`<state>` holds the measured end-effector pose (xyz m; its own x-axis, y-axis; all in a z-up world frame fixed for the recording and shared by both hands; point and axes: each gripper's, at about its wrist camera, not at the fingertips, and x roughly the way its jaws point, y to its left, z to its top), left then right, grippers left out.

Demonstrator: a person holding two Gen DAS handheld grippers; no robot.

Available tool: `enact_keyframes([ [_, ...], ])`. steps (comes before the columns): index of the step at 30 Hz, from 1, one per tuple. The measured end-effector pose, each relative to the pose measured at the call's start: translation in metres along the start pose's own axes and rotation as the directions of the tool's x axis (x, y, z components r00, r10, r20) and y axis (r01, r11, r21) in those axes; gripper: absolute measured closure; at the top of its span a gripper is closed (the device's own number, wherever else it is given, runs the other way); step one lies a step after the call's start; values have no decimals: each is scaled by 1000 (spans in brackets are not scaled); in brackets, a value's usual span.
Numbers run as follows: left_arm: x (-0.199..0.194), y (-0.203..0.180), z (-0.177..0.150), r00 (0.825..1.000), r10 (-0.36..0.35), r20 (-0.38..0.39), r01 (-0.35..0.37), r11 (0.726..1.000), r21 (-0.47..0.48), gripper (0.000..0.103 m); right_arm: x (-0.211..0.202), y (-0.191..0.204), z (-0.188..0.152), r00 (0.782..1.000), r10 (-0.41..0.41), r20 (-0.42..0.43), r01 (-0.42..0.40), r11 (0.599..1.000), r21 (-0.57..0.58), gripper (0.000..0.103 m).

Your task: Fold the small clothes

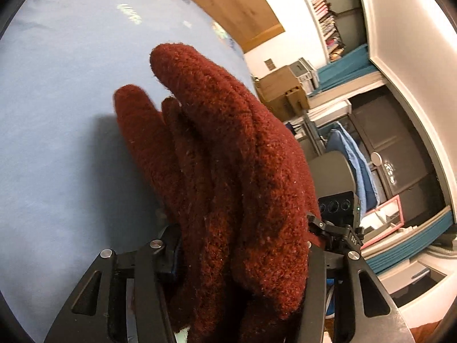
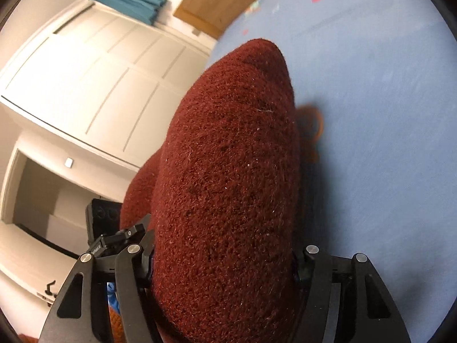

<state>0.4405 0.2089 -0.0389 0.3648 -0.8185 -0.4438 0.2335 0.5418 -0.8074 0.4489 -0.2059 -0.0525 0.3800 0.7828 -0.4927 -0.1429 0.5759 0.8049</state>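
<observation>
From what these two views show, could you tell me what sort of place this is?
Probably a bedroom or home storage room: a light blue sheet as work surface, white panelled cupboards, and cardboard boxes beside crowded bookshelves.

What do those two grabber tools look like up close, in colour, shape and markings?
Both are matte black metal. The left gripper and the right gripper each show flat angular linkage bars with slot cut-outs, joined by round silver pivot bolts. Each view also shows the other tool's black camera block, with small white lettering on a clamp. No cables or sleeves show.
</observation>
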Motion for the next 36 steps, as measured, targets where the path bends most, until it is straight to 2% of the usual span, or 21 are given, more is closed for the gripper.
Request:
enact_keyframes([
  [6,53,-12,6,999,3,-51,-2,1000,20,59,-46,-7,3,997,-58,41,59,998,-19,36],
  [9,79,-3,2,991,83,-105,-81,996,21,59,-48,-26,-5,993,-113,32,113,994,3,35],
  [11,92,8,-3,979,148,-139,-147,989,19,56,-35,-39,-13,985,-173,-4,173,985,4,32],
  [14,90,19,-5,976,170,-137,-171,985,-1,48,-28,-50,-26,972,-233,-32,233,972,-16,24],
  [15,89,21,-4,981,130,-147,-132,991,-6,47,-30,-50,-31,972,-234,-27,233,972,-27,22],
  [17,87,25,-2,981,131,-142,-134,991,-9,45,-29,-41,-26,968,-251,-23,249,966,-65,21],
  [22,84,26,-6,977,173,-127,-176,984,-15,36,-64,-44,-47,962,-272,-25,268,958,-106,19],
  [24,84,23,-10,972,199,-121,-203,979,-17,35,-73,-48,-65,960,-279,-31,275,956,-107,16],
  [32,68,5,-19,955,288,-73,-290,957,-25,34,-85,-52,-84,946,-324,-27,320,942,-98,15],
  [36,52,-6,-26,940,341,-34,-341,940,-20,35,-100,-42,-85,922,-386,-23,380,916,-132,15],
])
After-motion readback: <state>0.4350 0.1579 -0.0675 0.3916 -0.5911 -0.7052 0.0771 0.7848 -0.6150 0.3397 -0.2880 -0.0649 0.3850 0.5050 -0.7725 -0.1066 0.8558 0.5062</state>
